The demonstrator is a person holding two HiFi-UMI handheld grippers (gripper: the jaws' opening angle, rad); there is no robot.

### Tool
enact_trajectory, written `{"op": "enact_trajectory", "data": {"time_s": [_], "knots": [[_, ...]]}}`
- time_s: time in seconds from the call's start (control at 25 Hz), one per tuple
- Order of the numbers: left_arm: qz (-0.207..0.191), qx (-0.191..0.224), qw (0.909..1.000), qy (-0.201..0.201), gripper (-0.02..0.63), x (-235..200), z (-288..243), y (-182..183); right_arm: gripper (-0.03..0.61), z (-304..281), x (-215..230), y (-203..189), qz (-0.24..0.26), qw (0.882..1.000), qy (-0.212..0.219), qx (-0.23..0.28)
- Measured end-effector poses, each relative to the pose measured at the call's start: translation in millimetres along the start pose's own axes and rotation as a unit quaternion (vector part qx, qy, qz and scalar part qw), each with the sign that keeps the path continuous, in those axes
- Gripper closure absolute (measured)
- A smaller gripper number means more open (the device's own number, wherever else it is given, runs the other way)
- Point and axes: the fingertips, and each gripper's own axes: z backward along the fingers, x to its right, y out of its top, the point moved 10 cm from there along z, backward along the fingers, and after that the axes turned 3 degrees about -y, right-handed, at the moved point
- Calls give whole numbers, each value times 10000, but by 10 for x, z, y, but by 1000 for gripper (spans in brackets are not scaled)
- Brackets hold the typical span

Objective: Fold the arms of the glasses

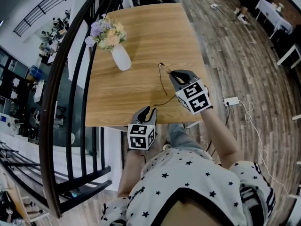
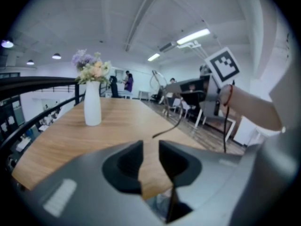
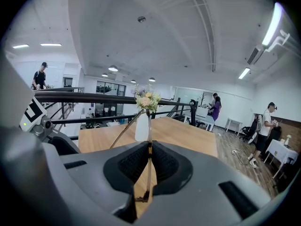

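Thin dark-rimmed glasses hang above the right side of the wooden table. My right gripper is shut on their frame. In the right gripper view the thin frame runs upright between the pads, and one arm splays up to the left. My left gripper sits at the table's front edge, below and left of the glasses and apart from them. Its jaws stand slightly open with only tabletop showing between them. From there the glasses' arm shows ahead to the right.
A white vase with flowers stands left of the glasses on the table. A black curved railing runs along the table's left side. A power strip and white cable lie on the wood floor to the right.
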Motion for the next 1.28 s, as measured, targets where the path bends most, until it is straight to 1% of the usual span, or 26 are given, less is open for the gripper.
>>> {"op": "enact_trajectory", "data": {"time_s": [0.16,0.4,0.88,1.28], "knots": [[105,-30,9999,56,520,-12,-26,-24,546,22,2,43,-24,10000,11,63],[176,49,9998,110,520,-19,-20,-9,546,28,-29,54,-40,9999,57,88],[296,152,9991,262,522,-110,-20,63,546,6,-80,-14,2,9999,147,-7],[505,307,9974,402,537,-189,-32,186,546,0,-143,-63,95,9996,233,-85]]}}
